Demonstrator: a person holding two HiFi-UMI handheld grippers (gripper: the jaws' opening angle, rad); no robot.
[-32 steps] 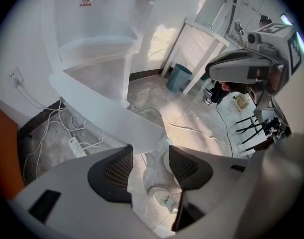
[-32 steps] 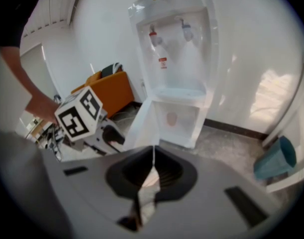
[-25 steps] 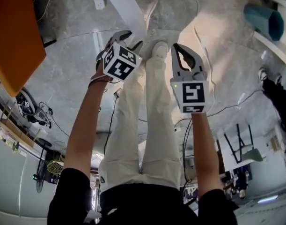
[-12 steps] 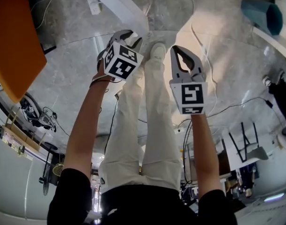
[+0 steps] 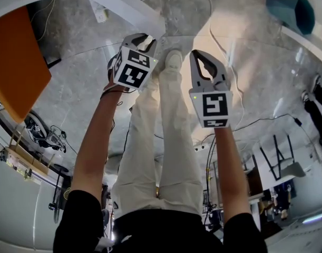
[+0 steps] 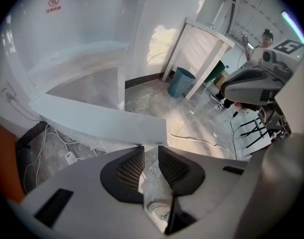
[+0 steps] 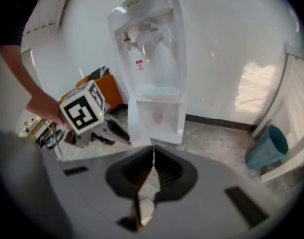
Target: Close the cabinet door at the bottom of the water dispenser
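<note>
White cabinet door [image 6: 99, 118] hanging open at twelve o'clock of the left gripper [image 6: 151, 151], fingers [image 6: 129, 168] just narrowing on nothing, right gripper [image 7: 152, 156] clenched empty: seemingly the approach, next likely calling for a push on the door's free edge.

Red sticker [image 7: 139, 63] on water dispenser [image 7: 152, 44]: print illegible.

Office-like room — water dispenser [image 7: 152, 59], loose floor cables [image 6: 45, 151], bin [image 6: 180, 81].
</note>
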